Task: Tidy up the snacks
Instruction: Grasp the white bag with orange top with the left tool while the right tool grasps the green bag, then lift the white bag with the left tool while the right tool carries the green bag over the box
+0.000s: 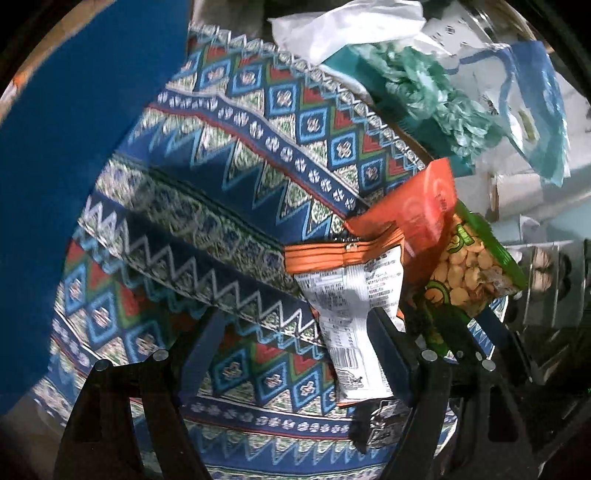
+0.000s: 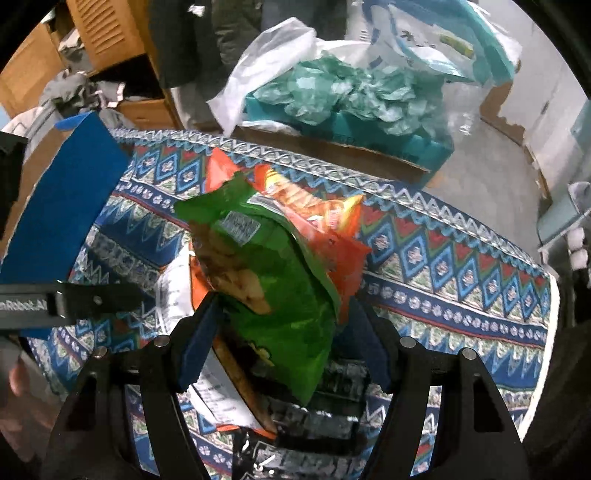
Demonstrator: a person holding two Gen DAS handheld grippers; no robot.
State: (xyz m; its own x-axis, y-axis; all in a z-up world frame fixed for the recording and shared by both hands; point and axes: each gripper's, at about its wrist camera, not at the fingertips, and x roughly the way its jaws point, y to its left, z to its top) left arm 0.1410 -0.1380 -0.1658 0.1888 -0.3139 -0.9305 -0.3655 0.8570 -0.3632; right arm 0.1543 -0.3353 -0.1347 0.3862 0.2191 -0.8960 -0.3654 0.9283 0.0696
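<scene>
Several snack packets lie in a heap on a blue patterned cloth (image 1: 236, 155) (image 2: 461, 266). My right gripper (image 2: 284, 343) points steeply down and is shut on a puffy green snack bag (image 2: 273, 280), which fills the gap between both pads. An orange bag (image 2: 332, 221) sticks out behind it. The same green bag (image 1: 469, 273) shows at the right of the left wrist view, beside an orange packet (image 1: 417, 206). My left gripper (image 1: 295, 350) is open over the cloth. A white-backed orange packet (image 1: 351, 295) lies against its right finger (image 1: 391, 350). A black packet (image 2: 325, 402) lies underneath.
A large blue board (image 1: 55, 184) (image 2: 70, 206) stands at the cloth's left edge. Beyond the cloth sits a teal box of crumpled green plastic (image 2: 351, 92), with a white plastic bag (image 2: 266, 62). Wooden furniture (image 2: 107, 33) and clothes lie at the back left. A clear rack (image 1: 546, 269) stands right.
</scene>
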